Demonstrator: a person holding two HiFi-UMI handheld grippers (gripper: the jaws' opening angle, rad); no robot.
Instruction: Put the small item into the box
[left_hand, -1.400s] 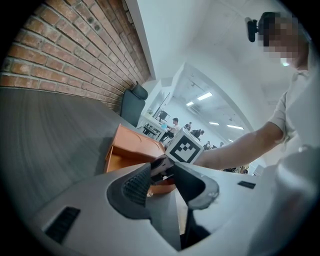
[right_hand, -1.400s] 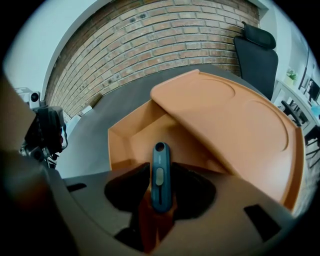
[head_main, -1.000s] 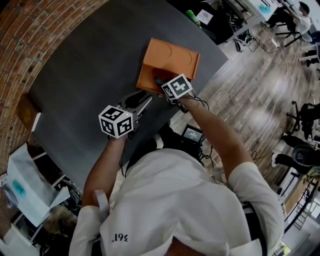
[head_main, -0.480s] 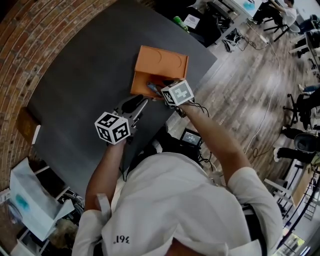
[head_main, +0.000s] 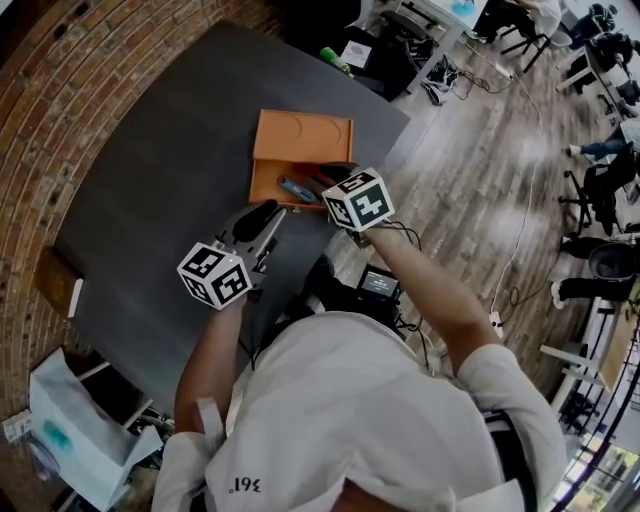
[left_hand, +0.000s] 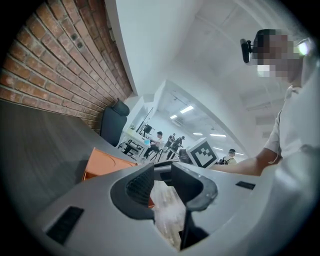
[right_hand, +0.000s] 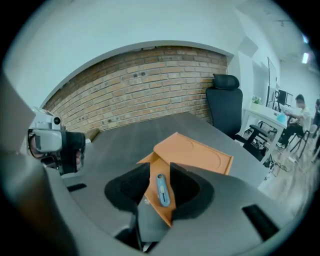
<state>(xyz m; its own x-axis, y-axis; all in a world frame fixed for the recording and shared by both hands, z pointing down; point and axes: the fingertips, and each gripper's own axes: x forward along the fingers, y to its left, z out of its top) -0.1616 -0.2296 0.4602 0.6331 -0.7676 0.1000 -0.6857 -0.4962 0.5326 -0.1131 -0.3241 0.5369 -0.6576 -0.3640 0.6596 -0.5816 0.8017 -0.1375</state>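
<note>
An orange box (head_main: 300, 140) lies on the dark table (head_main: 150, 200). A small blue-grey item (head_main: 297, 189) rests in its open near part. In the right gripper view the item (right_hand: 163, 190) shows on the orange box (right_hand: 197, 152) through the gap between my jaws. My right gripper (head_main: 326, 180) hovers just off the box's near edge; its jaws are closing a little, apart, with nothing pressed. My left gripper (head_main: 258, 222) hangs over the table left of the box, jaws closing, nothing between them. The left gripper view shows the box (left_hand: 102, 164) ahead.
A brick wall (head_main: 60, 90) borders the table's far left side. The table's right edge (head_main: 385, 140) drops to a wooden floor with cables and office chairs. A black chair (right_hand: 225, 107) stands beyond the table. A white bag (head_main: 70, 420) sits at the lower left.
My right gripper has drawn back from the box's opening, and the blue-grey item now lies uncovered inside. The left gripper has stayed about where it was.
</note>
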